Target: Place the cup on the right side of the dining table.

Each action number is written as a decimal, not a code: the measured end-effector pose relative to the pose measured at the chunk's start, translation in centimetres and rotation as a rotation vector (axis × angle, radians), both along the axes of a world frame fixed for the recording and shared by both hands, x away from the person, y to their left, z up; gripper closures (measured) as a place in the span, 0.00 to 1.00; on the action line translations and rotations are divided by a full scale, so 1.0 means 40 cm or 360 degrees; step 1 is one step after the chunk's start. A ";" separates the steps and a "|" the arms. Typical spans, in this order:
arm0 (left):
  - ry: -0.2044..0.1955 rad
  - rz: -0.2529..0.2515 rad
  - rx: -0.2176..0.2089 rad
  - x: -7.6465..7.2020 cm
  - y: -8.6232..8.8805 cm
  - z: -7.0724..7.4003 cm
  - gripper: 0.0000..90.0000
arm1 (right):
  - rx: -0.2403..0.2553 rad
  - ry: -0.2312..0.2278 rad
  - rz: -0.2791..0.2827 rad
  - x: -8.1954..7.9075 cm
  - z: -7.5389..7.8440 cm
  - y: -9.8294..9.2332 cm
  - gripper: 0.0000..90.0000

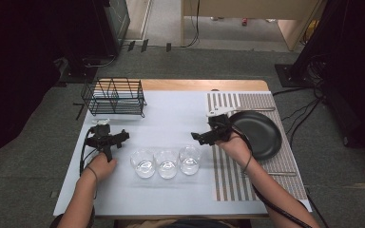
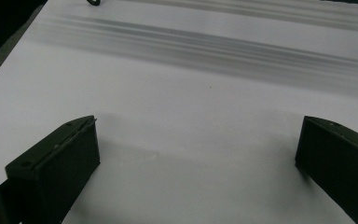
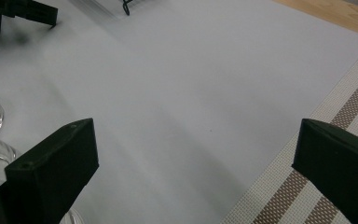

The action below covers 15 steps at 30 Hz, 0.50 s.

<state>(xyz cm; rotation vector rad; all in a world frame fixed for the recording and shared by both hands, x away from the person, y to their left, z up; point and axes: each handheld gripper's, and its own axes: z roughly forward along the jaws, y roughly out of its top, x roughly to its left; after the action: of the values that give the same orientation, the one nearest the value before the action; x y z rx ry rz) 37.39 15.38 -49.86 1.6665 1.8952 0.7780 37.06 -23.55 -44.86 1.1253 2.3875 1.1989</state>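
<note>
R tool (image 1: 197, 137) just above nearest glass (image 1: 189, 159) — jaws apart, empty.

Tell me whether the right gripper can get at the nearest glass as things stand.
Probably yes. The right gripper hangs with jaws wide open and empty just above and right of the right glass, with bare table between them. The plate lies behind it, out of the way.

I hold the left gripper (image 1: 122, 136) and the right gripper (image 1: 196, 137) low, jaws spread wide and empty, tips facing each other.
</note>
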 end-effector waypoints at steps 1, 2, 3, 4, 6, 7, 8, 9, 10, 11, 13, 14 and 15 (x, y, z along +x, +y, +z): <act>0.0000 0.0000 0.0000 0.000 0.000 0.000 0.00 | -0.0001 -0.0006 0.0003 -0.001 0.001 -0.001 0.00; 0.0000 0.0001 0.0000 0.000 0.000 0.000 0.00 | 0.0000 -0.0005 0.0008 -0.003 0.002 -0.001 0.00; 0.0000 0.0002 0.0000 0.000 0.000 0.000 0.00 | -0.0001 -0.0006 0.0012 -0.004 0.002 -0.001 0.00; 0.0000 0.0002 0.0000 0.000 0.000 0.000 0.00 | -0.0002 -0.0004 0.0014 -0.005 0.004 -0.001 0.00; 0.0002 0.0001 0.0001 0.000 0.000 0.000 0.00 | 0.0001 -0.0003 0.0017 -0.007 0.005 -0.001 0.00; 0.0002 0.0002 0.0001 0.000 -0.001 0.000 0.00 | 0.0005 -0.0009 0.0024 -0.008 0.008 -0.002 0.00; 0.0003 0.0002 0.0003 0.000 -0.001 0.000 0.00 | 0.0010 -0.0008 0.0025 -0.009 0.009 -0.003 0.00; 0.0002 0.0003 0.0003 0.001 -0.001 0.000 0.00 | 0.0014 -0.0007 0.0027 -0.009 0.010 -0.003 0.00; 0.0001 0.0003 0.0003 0.001 -0.001 0.000 0.00 | 0.0017 -0.0007 0.0031 -0.010 0.011 -0.003 0.00; 0.0001 0.0004 0.0003 0.000 -0.001 0.000 0.00 | 0.0021 -0.0006 0.0038 -0.010 0.012 -0.004 0.00; 0.0002 0.0003 0.0004 0.000 -0.001 0.000 0.00 | 0.0027 -0.0002 0.0039 -0.011 0.013 -0.004 0.00; 0.0002 0.0003 0.0004 0.000 -0.001 0.000 0.00 | 0.0036 0.0001 0.0042 -0.014 0.016 -0.004 0.00; 0.0001 0.0004 0.0003 0.001 -0.001 0.000 0.00 | 0.0038 -0.0002 0.0043 -0.015 0.017 -0.005 0.00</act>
<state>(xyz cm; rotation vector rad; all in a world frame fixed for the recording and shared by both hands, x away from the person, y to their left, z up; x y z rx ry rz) 37.41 15.34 -49.86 1.6660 1.8980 0.7806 36.45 -23.74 -44.19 1.1021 2.4013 1.2396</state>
